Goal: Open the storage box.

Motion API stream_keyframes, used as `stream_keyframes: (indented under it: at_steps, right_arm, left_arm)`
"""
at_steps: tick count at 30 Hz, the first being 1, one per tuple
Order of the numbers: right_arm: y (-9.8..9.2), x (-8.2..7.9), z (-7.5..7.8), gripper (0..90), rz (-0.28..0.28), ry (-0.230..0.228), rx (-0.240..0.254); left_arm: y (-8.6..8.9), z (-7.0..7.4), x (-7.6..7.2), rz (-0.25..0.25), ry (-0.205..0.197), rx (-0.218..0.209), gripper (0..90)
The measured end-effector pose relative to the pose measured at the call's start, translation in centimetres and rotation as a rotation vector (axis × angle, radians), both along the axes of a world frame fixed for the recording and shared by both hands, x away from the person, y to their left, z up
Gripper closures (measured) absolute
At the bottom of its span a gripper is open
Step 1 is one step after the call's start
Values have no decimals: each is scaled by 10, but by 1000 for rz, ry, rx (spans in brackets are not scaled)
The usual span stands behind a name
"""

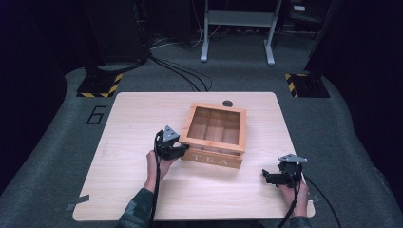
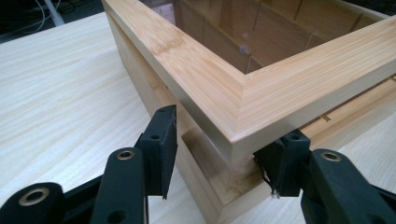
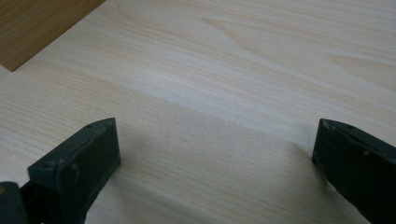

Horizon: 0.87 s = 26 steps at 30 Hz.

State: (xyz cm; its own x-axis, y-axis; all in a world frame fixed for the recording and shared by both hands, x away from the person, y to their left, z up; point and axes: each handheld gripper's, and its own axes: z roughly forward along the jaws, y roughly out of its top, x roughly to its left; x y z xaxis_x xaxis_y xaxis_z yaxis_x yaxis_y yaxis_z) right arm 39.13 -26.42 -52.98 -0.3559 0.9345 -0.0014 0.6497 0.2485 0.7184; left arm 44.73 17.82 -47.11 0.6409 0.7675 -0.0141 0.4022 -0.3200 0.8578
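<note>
Tea box (image 1: 215, 134) mid-table, slightly toward the far side, lid down, "TEA" lettered on the near face. Left gripper (image 1: 178, 150) at the box's near-left corner, jaws spread wide and straddling that corner, one pad beside the left wall, the other at the front face under the lid's overhang; not yet clamped, contact on the front side hard to judge. Right gripper (image 1: 270, 177) well apart to the right, low over bare table (image 1: 142, 118), jaws wide apart, holding nothing. Likely step: settling a hold on the corner, either to steady the box or to raise the lid. Next move, by the look of it: closing gently on the corner or catching the lid's lip, without skidding the box. Lid (image 2: 224, 88) a mitred bamboo frame, smooth, fine-grained, around a clear pane; dividers inside. Table pale, laminate-like, wood-patterned.
</note>
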Motion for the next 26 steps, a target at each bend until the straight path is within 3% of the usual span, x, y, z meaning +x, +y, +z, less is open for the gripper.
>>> stream_keyframes:
  at_steps: [5,8,11,13,16,26]
  right_arm:
    - [0,0,0,3,0,0,0]
    - [0,0,0,3,1,1,0]
    - [0,0,0,3,1,1,0]
    - [0,0,0,4,-1,0,0]
    - [0,0,0,4,-1,0,0]
    - [0,0,0,4,0,0,0]
  left_arm:
    - [4,2,-2,-8,27,-17,441]
    - [8,1,-3,-21,54,-27,332]
    - [10,-7,-6,-38,95,19,241]
    - [15,-13,-10,-27,109,-11,187]
    - [22,-19,-16,-14,131,-19,146]
    - [35,-47,-46,17,171,86,84]
